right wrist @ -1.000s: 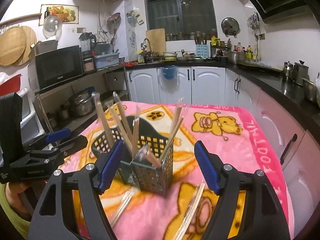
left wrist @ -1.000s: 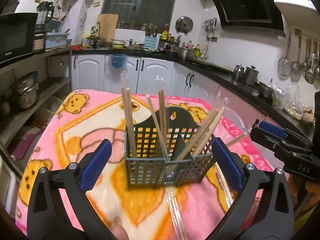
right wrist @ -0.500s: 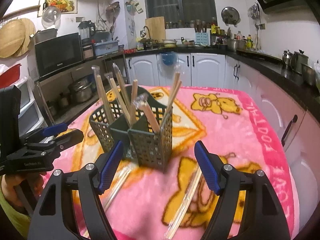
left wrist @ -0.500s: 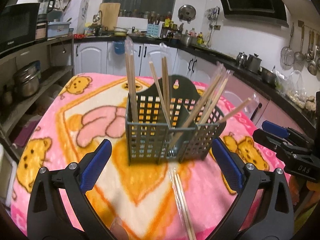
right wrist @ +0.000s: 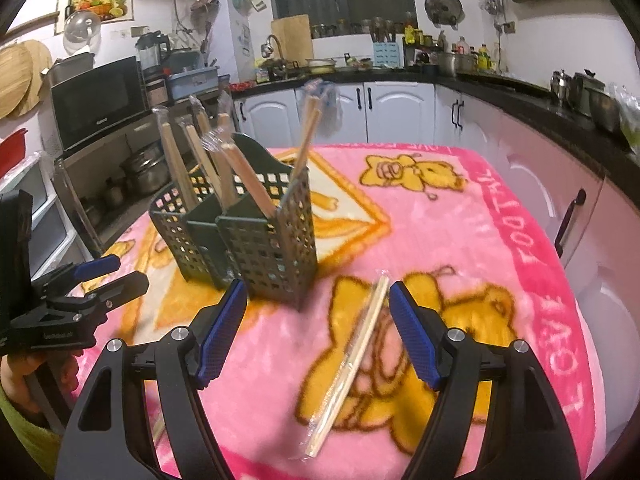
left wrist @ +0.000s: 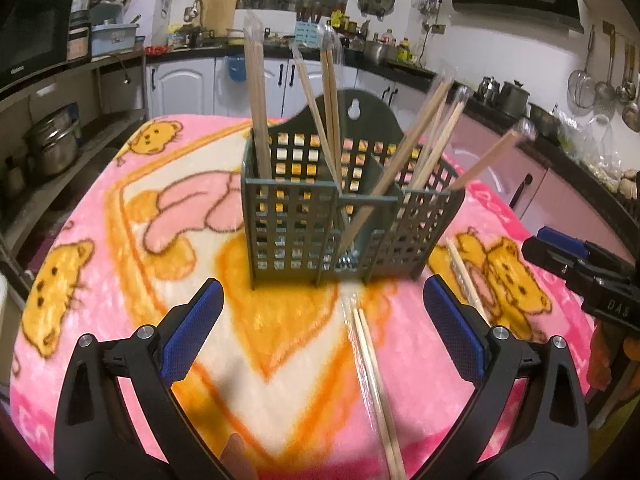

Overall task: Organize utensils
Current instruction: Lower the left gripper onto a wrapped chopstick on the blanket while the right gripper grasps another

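On the tabletop, covered by a pink bear-print blanket [left wrist: 100, 280], we find a dark green perforated utensil caddy [left wrist: 344, 220] standing upright. Several wrapped chopstick pairs [left wrist: 256, 100] lean in its compartments, tips up, which we judge to be the sorted part of the task. Two wrapped pairs remain loose on the blanket.

We hold the left gripper [left wrist: 322, 332] low over the blanket, fingers spread wide and empty, with one loose chopstick pair [left wrist: 372, 364] lying lengthwise between them, just in front of the caddy. The right gripper [right wrist: 316, 332] is likewise wide open and holds nothing; a second loose chopstick pair [right wrist: 352, 364] lies between its fingers, beside the caddy's corner. We judge that each gripper is lined up over a pair for pickup.

The left wrist view shows the caddy's front face, its hanging hole and its dividers, and the right gripper at the frame's right edge. The right wrist view alone shows the caddy's side, the second pair in full length, and the left gripper from outside.
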`<state>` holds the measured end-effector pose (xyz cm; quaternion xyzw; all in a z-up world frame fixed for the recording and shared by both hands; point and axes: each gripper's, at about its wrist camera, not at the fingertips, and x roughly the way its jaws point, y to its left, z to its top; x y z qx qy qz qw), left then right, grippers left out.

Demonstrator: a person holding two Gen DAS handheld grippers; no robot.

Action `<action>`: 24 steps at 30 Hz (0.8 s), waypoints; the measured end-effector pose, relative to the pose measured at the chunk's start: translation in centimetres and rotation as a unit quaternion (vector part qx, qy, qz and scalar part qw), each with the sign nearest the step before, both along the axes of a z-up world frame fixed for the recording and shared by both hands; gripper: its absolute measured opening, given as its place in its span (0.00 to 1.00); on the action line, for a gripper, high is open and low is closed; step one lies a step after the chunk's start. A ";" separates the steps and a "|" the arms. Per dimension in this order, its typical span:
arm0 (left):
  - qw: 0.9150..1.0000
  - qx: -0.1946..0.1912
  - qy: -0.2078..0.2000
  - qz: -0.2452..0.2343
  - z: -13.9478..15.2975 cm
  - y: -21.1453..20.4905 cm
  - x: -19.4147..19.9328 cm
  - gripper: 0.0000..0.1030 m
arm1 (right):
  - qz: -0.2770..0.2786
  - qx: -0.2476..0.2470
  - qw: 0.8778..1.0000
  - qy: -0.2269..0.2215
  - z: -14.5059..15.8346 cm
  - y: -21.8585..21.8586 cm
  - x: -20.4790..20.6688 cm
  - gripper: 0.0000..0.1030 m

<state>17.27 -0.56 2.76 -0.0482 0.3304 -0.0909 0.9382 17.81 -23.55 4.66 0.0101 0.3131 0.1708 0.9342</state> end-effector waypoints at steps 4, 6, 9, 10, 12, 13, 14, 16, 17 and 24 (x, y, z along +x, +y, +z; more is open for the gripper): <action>1.000 0.003 0.017 -0.006 -1.2 -0.6 0.5 0.89 | -0.005 -0.003 1.000 0.013 -0.8 -0.5 0.6 0.69; 1.000 0.005 0.025 -0.010 -1.7 -1.0 0.8 0.89 | -0.007 -0.006 1.000 0.020 -1.3 -0.8 1.0 0.69; 0.999 0.008 0.036 -0.017 -2.4 -1.6 1.2 0.89 | -0.012 -0.014 0.999 0.032 -2.1 -1.2 1.7 0.69; 0.999 0.009 0.040 -0.019 -2.7 -1.7 1.3 0.89 | -0.012 -0.015 0.999 0.037 -2.3 -1.4 2.0 0.69; 0.998 0.010 0.049 -0.025 -3.2 -2.2 1.7 0.89 | -0.014 -0.018 0.999 0.045 -2.8 -1.7 2.7 0.68; 0.998 0.010 0.054 -0.029 -3.5 -2.5 1.9 0.89 | -0.016 -0.020 0.998 0.049 -3.1 -1.8 3.1 0.68; 0.998 0.010 0.057 -0.032 -3.7 -2.7 2.1 0.86 | -0.018 -0.023 0.998 0.054 -3.3 -1.9 3.6 0.68; 0.997 0.011 0.066 -0.036 -4.1 -3.1 2.6 0.84 | -0.022 -0.029 0.997 0.067 -4.0 -2.1 4.8 0.66; 0.997 0.012 0.069 -0.038 -4.4 -3.3 2.7 0.82 | -0.022 -0.031 0.997 0.070 -4.2 -2.1 5.2 0.65; 0.994 0.020 0.096 -0.046 -5.5 -4.5 4.3 0.68 | -0.016 -0.044 0.993 0.107 -6.1 -1.4 9.1 0.57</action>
